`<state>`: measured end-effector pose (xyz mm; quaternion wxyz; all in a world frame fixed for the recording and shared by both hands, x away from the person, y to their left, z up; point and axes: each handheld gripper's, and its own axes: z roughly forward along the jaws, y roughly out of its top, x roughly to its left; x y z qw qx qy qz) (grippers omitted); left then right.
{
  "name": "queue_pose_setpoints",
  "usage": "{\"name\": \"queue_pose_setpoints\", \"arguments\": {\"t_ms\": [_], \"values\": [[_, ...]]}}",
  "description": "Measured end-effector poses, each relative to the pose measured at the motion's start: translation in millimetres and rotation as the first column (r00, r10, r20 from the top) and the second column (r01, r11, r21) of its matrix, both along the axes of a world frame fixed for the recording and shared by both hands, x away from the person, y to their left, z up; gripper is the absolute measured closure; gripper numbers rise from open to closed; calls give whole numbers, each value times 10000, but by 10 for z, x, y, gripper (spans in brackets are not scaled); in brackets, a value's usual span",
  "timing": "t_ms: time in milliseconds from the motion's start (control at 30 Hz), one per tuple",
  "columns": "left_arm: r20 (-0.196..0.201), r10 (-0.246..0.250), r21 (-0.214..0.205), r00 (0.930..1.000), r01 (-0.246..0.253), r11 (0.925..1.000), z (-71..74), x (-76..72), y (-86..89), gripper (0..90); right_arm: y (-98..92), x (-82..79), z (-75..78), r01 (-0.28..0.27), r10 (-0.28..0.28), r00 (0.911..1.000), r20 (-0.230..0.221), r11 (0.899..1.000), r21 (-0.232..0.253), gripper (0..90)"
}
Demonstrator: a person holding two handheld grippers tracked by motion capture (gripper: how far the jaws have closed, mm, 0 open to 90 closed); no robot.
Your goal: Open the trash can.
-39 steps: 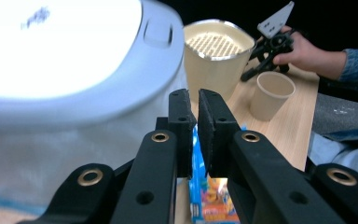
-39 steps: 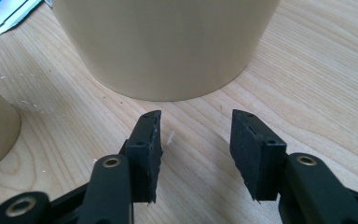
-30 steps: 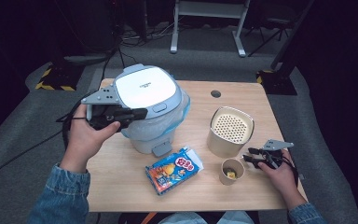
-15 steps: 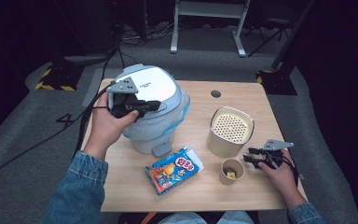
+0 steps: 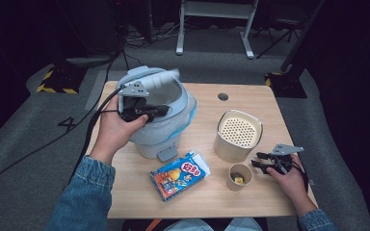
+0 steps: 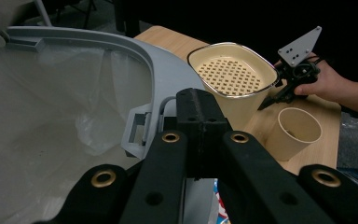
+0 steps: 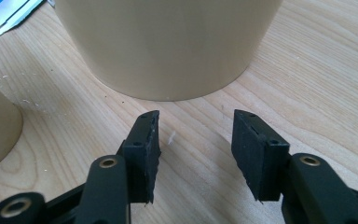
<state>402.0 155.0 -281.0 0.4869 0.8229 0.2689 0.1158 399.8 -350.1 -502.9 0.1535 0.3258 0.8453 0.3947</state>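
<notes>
A pale blue pedal bin point(image 5: 159, 132) stands at the table's left, its lid point(image 5: 161, 78) tipped up at the back. A clear liner point(image 6: 51, 116) shows inside the grey rim point(image 6: 121, 44). My left gripper point(image 5: 163, 110) is shut with nothing between the jaws and sits over the bin's near-left rim, its joined tips point(image 6: 200, 100) just above that rim. My right gripper point(image 5: 256, 160) rests on the table at the right, open and empty point(image 7: 193, 144). It points at a cream container with a perforated top point(image 5: 238, 134) point(image 7: 168, 42), with a paper cup point(image 5: 239, 176) beside it.
A blue and orange snack packet point(image 5: 179, 174) lies flat in front of the bin, near the table's front edge. The bin's pedal point(image 5: 166, 154) sticks out toward it. A cable hole point(image 5: 223, 96) sits in the wooden tabletop point(image 5: 270, 110) at the back.
My left gripper has moved right from the bin's left side onto its rim. The bin's lid, shut before, now stands tipped up. The right gripper has stayed where it was.
</notes>
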Motion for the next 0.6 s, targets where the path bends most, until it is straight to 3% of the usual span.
{"name": "queue_pose_setpoints", "arguments": {"t_ms": [100,133,167,200,267,300,333,467,600], "values": [[308,88,212,9995,-95,9997,-1,-7,-12,900,0,0,0,11,-11,10000,-2,10000,-1,521],[361,64,102,9993,-68,9999,-2,-11,-12,900,0,-1,0,10,-10,10000,-1,10000,-6,521],[307,83,-59,9995,-81,9999,-5,-16,-12,802,-1,1,0,50,-50,10000,-4,10000,-15,486],[321,107,-165,9994,-102,9998,-7,-22,-11,802,-1,1,0,50,-50,10000,-4,10000,-15,486],[532,249,-222,9983,-238,9995,-11,-66,0,631,-2,7,-1,49,-49,10000,-64,10000,-42,417],[532,249,-222,9983,-238,9995,-11,-66,0,606,-2,7,-1,49,-49,10000,-64,10000,-42,417],[577,174,-281,9982,-158,9995,-8,-88,11,585,5,6,-1,32,-33,10000,-84,9999,-126,357],[712,-552,-208,9959,568,9982,-7,-240,46,519,6,4,-2,94,-96,9999,-109,9998,-174,332],[810,-700,36,9943,700,9975,-42,-424,111,503,2,-19,9,180,-185,9996,-214,9996,-224,332]]}}
